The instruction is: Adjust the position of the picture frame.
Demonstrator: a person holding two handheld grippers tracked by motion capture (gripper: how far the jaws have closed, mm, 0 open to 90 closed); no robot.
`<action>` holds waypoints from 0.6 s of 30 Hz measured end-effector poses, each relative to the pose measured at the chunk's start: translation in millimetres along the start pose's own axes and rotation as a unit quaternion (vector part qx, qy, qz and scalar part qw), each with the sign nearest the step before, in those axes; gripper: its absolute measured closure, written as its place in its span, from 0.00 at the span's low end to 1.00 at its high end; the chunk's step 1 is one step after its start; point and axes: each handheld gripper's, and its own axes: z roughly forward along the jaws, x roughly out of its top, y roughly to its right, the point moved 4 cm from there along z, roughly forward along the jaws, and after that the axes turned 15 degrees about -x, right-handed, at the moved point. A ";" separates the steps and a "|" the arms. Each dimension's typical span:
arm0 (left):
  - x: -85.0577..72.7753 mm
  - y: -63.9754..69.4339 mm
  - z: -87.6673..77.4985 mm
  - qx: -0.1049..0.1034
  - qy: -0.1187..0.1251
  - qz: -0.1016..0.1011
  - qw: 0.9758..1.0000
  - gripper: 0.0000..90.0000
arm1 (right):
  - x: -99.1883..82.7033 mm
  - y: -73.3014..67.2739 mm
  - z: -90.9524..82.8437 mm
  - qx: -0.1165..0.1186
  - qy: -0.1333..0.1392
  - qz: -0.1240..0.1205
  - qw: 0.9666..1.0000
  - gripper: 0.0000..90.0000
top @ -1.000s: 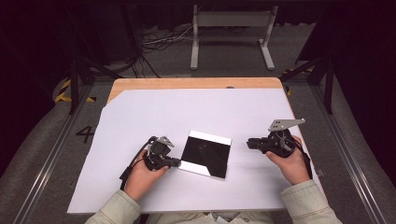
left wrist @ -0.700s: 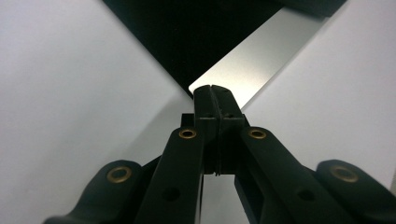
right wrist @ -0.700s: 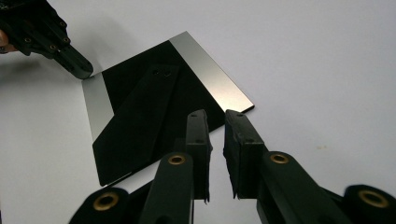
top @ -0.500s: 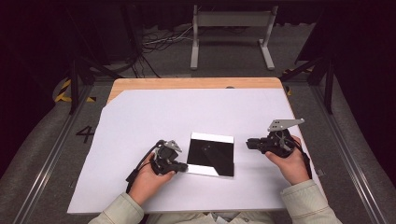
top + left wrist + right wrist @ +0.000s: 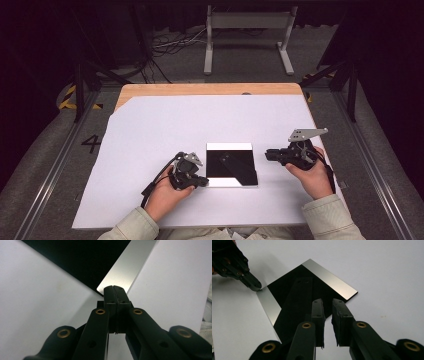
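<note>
**Closed Jaws Meet the Corner of a Glossy Black Plate**

And here is the plate (image 5: 231, 164), lying flat just below the middle of the white sheet (image 5: 150, 130) in the high view: a thin, square slab, glossy black across its face, with a bright silvery band along its far edge and another along its near edge. The surface is mirror-smooth, and a dark reflection of jaws slides across it in the right gripper view.

The left gripper (image 5: 201, 182) sits at about seven o'clock from the plate's centre, right at the near left corner. Its two black jaws are pressed flat together, nothing between them, and in the left gripper view the blunt tip (image 5: 113, 291) meets the rounded corner of the silver band (image 5: 126, 272); whether it truly touches or sits just short, the pictures leave unclear. The arms behind the tip are matte black, studded with brass-coloured rivets.

Over at three o'clock from the plate, the right gripper (image 5: 268, 154) is held in the person's right hand (image 5: 312, 175), a grey three-cornered plate (image 5: 306, 134) riding on top. Its jaws stand a little apart, released, gripping nothing; their pads (image 5: 318, 315) look rough and slightly frayed at the edges. They point across at the plate's right edge, near it but apart.

The sheet is smooth, matte and white, covering a pale wooden tabletop (image 5: 200, 89) that peeks out at twelve o'clock. Pale sleeves (image 5: 327, 220) enter at six.
</note>
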 end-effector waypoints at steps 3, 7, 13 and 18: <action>1.8 0.7 3.0 -0.007 0.003 0.006 1.000 1.00 | -0.5 -0.1 -0.3 -0.001 -0.001 0.001 1.000 0.89; 5.2 2.7 7.4 -0.009 0.002 0.016 1.000 1.00 | -1.0 0.2 -1.0 -0.001 0.000 0.000 1.000 0.89; 5.3 3.1 4.1 -0.005 0.005 0.023 1.000 0.99 | -1.2 1.0 -4.9 -0.004 0.002 0.002 1.000 0.89; 6.3 2.7 -11.3 0.016 0.029 0.034 0.999 0.85 | -1.7 1.2 -8.0 -0.005 0.003 0.002 1.000 0.89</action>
